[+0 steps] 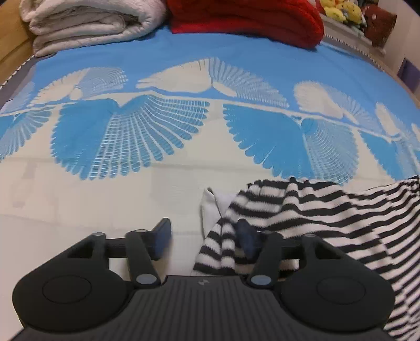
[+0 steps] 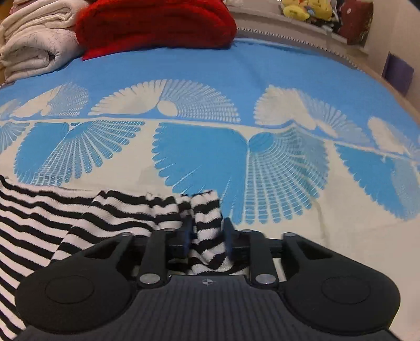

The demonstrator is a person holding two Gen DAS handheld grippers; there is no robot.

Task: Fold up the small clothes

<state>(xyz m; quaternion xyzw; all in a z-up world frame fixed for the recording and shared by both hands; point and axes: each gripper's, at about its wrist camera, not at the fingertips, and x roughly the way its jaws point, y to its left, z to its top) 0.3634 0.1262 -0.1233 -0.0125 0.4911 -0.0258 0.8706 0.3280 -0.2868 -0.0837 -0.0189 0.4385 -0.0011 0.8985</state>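
Item one, my left gripper [image 1: 204,240]: parted wide. A bunched edge of the striped garment [image 1: 302,209] sits between its fingers, lying against the right-hand finger [image 1: 246,240]; the left-hand finger [image 1: 161,241] stands clear of the cloth with bare bedspread behind it. I read this gripper as released, not clamping.

Item two, my right gripper [image 2: 207,230]: fingers closer together, with a narrow rolled strip of the same striped garment [image 2: 78,217] running up between them. The cloth fills the gap and touches both fingers [image 2: 187,233], but motion blur on the fingertips keeps me from telling whether the pads are pressing or merely flanking it.

Item three, the garment itself: black and white horizontal stripes, soft knit, crumpled. It lies on the near part of the bed, spanning the space between my two grippers. In the left wrist view a plain white piece of fabric [image 1: 210,207] shows at its left edge, partly under the stripes.

Item four, the bedspread [image 1: 131,65]: blue at the far side, cream near me, with fan-shaped feather motifs across the boundary.

Item five, far end of the bed: a folded cream blanket [image 1: 86,23] at left, touching a red knitted blanket [image 1: 246,18] beside it.

Item six, beyond the bed at upper right: yellow plush toys [image 2: 304,9] on a ledge.
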